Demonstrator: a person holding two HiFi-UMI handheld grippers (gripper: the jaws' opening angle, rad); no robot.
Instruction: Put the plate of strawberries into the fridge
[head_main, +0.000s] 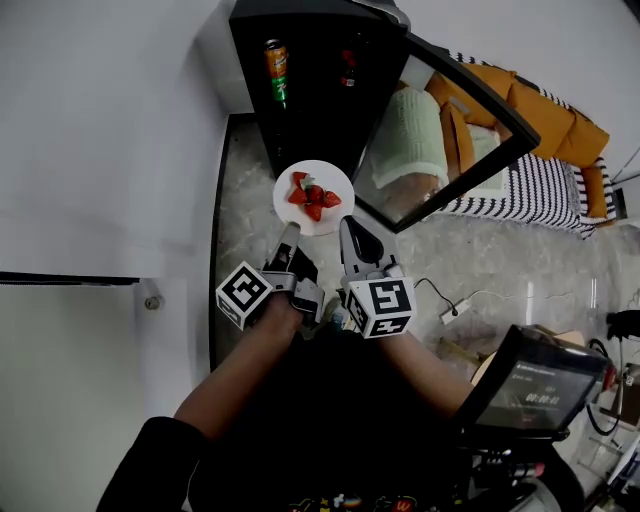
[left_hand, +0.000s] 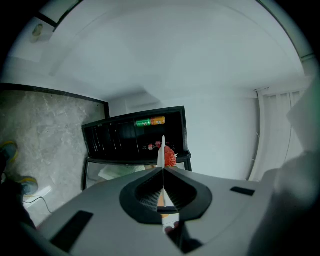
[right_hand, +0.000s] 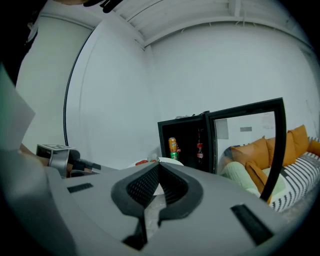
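Observation:
A white plate (head_main: 335, 180) with several red strawberries (head_main: 313, 196) hangs in the air in front of the open black fridge (head_main: 300, 110). My left gripper (head_main: 288, 228) is shut on the plate's near left rim, my right gripper (head_main: 346, 224) on its near right rim. In the left gripper view the plate (left_hand: 162, 150) shows edge-on between the closed jaws of my left gripper (left_hand: 162, 169), with a strawberry (left_hand: 170, 157) beside it. In the right gripper view the plate (right_hand: 171, 159) peeks over the closed jaws of my right gripper (right_hand: 158, 162).
The fridge's glass door (head_main: 460, 130) stands wide open to the right. An orange and green can (head_main: 277, 72) and small bottles sit on the fridge shelves. A sofa with orange cushions (head_main: 540, 110) lies beyond the door. A power strip (head_main: 455, 310) lies on the marble floor.

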